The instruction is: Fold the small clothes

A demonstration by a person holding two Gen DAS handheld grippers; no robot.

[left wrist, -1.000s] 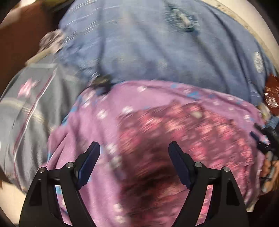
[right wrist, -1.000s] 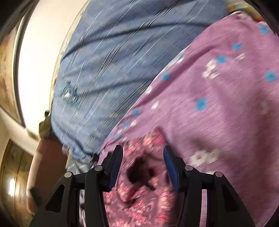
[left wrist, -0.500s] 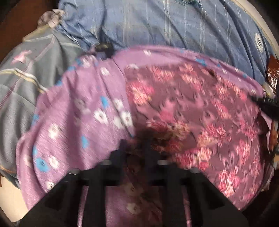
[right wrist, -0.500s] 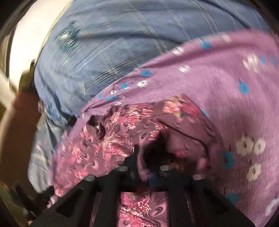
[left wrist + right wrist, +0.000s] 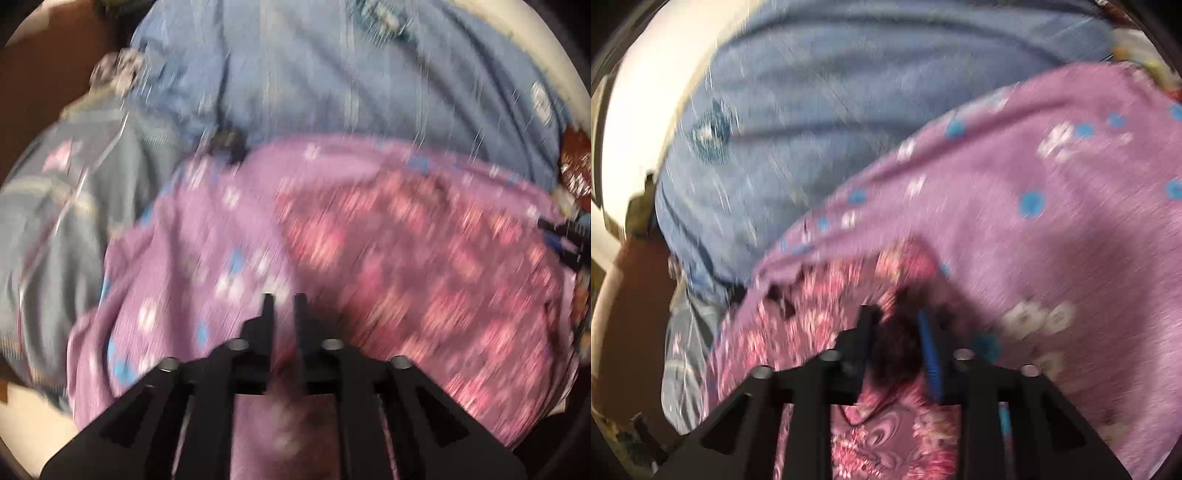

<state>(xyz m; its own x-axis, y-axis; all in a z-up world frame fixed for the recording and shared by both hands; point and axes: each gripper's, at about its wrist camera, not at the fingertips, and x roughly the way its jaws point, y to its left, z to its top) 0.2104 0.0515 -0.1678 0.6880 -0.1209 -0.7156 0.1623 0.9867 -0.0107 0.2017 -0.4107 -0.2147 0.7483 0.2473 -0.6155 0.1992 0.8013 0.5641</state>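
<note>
- Left wrist view: we see the left gripper (image 5: 282, 301) with its jaws nearly together and parting slightly; a fold of pinkish cloth runs between them, though blur keeps us from saying whether the pads press on it.
- Right wrist view: the right gripper (image 5: 897, 321) has its jaws opening, and a dark bunched fold of the floral garment (image 5: 812, 325) sits between them; the gap looks wider than the fold, so we judge the hold slack or being let go.
- The task's thing, the floral garment (image 5: 424, 266), a dark-pink piece with red blossoms, lies on the lilac flowered cloth (image 5: 192, 258), which in turn rests on a blue striped sheet (image 5: 332, 74).
- A grey garment (image 5: 55, 206) with a pink star lies beside the lilac flowered cloth, at the left of the left wrist view; we judge it to be waiting its turn.
- Progress, as we judge it: the floral garment is spread with one edge gathered at the jaws, so a first fold seems under way, not finished.
- What is left: flattening this fold, any further folds, then the other pieces.
</note>
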